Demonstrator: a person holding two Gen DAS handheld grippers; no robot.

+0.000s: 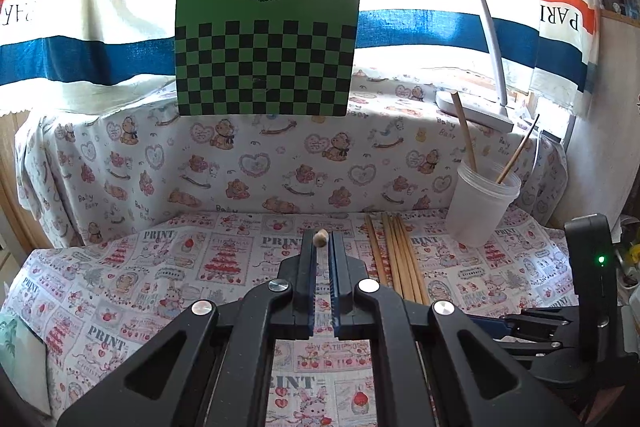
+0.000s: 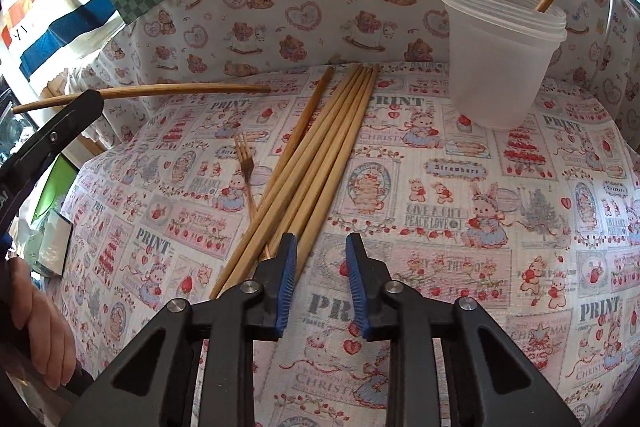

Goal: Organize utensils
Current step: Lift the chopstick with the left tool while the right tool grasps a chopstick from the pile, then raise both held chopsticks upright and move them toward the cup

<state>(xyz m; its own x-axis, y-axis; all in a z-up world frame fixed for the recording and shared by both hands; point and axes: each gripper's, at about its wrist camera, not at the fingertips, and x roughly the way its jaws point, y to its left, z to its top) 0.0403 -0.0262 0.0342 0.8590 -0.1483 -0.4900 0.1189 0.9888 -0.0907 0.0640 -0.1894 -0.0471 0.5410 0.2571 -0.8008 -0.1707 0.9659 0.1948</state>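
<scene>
Between the blue pads of the right gripper (image 2: 321, 251) lies only printed cloth; its jaws stand apart and grip nothing, the left pad sitting just over the near ends of the loose chopsticks (image 2: 320, 147). To do this step well, I judge the jaws should slide left until 1 stick lies squarely between the pads, then close on that stick alone, since 5 or so lie touching side by side and a sloppy pinch could drag a neighbour along.

Just left of that bundle a small fork (image 2: 245, 163) lies partly tucked under the sticks, so lifting a stick may nudge it.

Off to the left, the left gripper (image 1: 321, 241) is clamped tight on a single chopstick (image 2: 140, 93), seen end-on in its own view and held roughly level above the table in the right view. A hand (image 2: 44, 339) shows at the lower left edge.

Further back on the right stands the clear plastic cup (image 2: 502, 63), upright, with 2 sticks already leaning inside. The path to it looks free, though the leaning sticks narrow the mouth.

Behind everything hangs a green checkered board (image 1: 266, 51), and a white lamp (image 1: 486, 39) arches over the cup.
</scene>
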